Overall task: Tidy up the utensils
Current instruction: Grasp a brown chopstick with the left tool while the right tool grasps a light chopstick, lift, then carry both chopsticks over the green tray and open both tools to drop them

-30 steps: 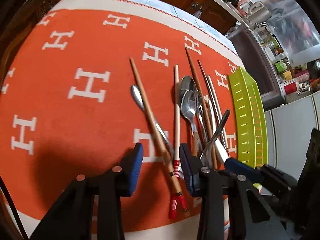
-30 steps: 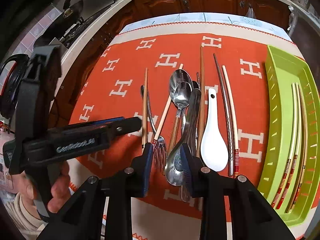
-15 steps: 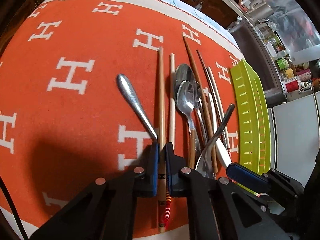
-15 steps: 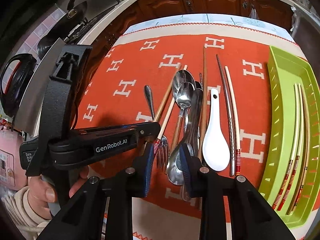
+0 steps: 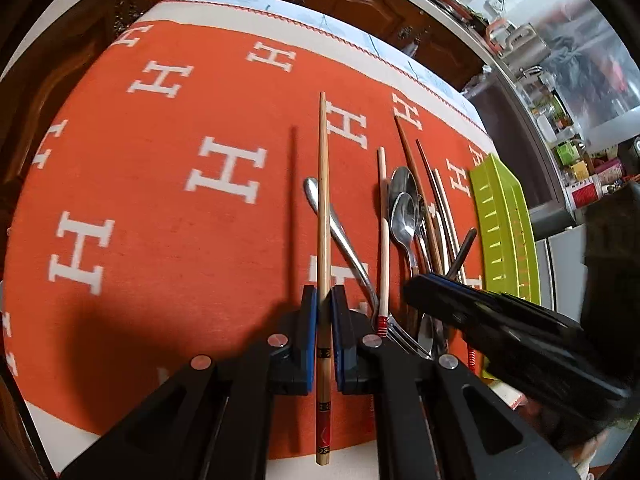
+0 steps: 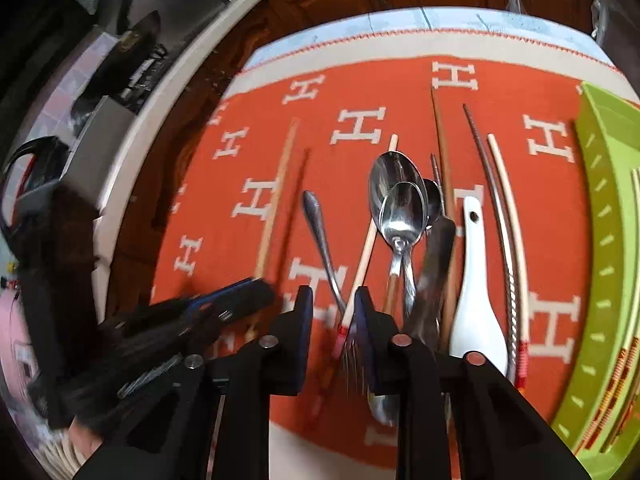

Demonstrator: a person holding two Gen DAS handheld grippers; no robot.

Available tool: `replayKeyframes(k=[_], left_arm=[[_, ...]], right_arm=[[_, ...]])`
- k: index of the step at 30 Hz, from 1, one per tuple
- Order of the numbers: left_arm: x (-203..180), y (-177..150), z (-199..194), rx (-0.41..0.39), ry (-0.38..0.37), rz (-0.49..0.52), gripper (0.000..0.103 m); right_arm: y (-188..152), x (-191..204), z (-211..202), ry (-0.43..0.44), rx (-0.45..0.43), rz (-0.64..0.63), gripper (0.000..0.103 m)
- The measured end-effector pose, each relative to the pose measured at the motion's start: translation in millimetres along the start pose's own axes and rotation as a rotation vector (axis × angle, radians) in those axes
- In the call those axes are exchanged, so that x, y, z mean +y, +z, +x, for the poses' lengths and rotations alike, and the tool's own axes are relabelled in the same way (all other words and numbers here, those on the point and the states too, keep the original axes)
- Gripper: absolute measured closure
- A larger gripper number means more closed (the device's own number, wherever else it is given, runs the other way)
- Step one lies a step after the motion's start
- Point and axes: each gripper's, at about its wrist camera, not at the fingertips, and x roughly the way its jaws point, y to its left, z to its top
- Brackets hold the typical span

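Note:
My left gripper (image 5: 324, 304) is shut on a light wooden chopstick (image 5: 323, 200) and holds it above the orange cloth; its shadow lies to the left. It also shows in the right wrist view (image 6: 276, 200). My right gripper (image 6: 330, 308) is open, its jaws on either side of a fork (image 6: 320, 236) and a pale chopstick (image 6: 370, 240). To the right lie metal spoons (image 6: 400, 208), a white ceramic spoon (image 6: 476, 292) and more chopsticks (image 6: 508, 232). The pile also shows in the left wrist view (image 5: 404, 216).
A green slotted tray (image 6: 600, 208) with chopsticks in it stands at the right edge of the cloth; it also shows in the left wrist view (image 5: 504, 236). The orange H-pattern cloth (image 5: 160, 200) covers the table. Dark wooden cabinets and a kitchen counter stand behind.
My left gripper closed on the wooden chopstick and lifted it off the cloth. My right gripper moved slightly left over the fork and stayed open.

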Motion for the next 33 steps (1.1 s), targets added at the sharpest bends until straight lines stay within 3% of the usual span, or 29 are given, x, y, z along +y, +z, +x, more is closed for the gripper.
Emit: replayKeyframes(k=[6,9,14,17,26,33], left_arm=[[9,2,-10,-0.026,-0.002,-0.003,0.098],[12,2,-10,-0.024,-0.004,-0.009,0.098],[15,0,-10,-0.022,-0.005,-0.019,0.098],[14,-2,-13,-0.023,-0.009,-0.021,0.098],[-6,-2,-22,-0.005,-0.039,-0.013,0.098],[-77,4,-28,0.032,-0.078,0.097,0.098]], right_arm=[[15,1,37,-0.101,0.061,0.025,0.088],[19,2,45,-0.141,0.047,0.030,0.092],[19,5,49,-0.153,0.026,0.015,0.096],[17,4,46,-0.103,0.016,0.037,0.097],[2,-4,-12,0.007,-0.032,0.082,0.097],[-12,-34,-92,0.015,-0.138,0.116,0.097]])
